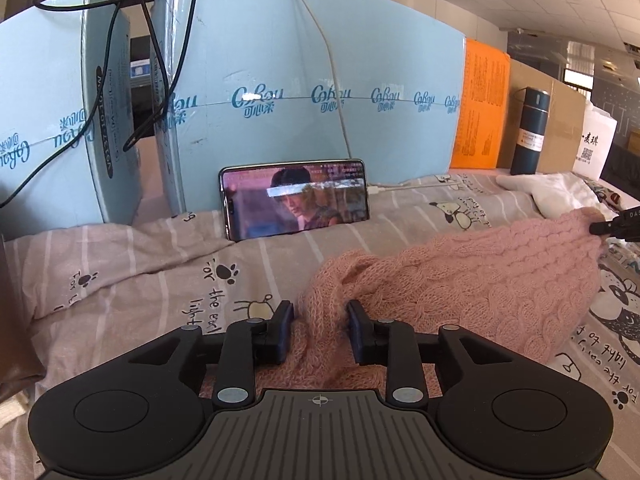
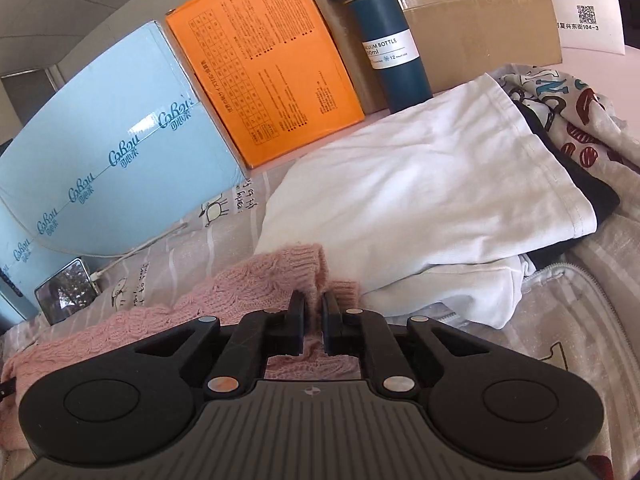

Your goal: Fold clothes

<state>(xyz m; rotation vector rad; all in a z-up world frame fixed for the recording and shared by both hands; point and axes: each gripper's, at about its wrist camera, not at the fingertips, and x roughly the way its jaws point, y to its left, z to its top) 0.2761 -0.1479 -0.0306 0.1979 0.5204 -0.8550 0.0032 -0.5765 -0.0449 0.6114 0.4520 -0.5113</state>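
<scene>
A pink knitted sweater (image 1: 472, 276) lies stretched across the patterned bed sheet (image 1: 152, 280). My left gripper (image 1: 320, 312) is shut on a bunched fold of it, the knit squeezed between the fingers. My right gripper (image 2: 314, 304) is shut on the ribbed edge of the same sweater (image 2: 256, 280); its tip shows at the far right of the left wrist view (image 1: 612, 228). A folded white garment (image 2: 420, 184) lies just beyond the right gripper.
A phone (image 1: 294, 198) playing video leans on light blue boxes (image 1: 304, 80), with a white cable. An orange box (image 2: 260, 72), a dark blue vacuum bottle (image 2: 388, 40), a cardboard box (image 2: 480, 12) and a printed garment (image 2: 576, 120) stand at the back and right.
</scene>
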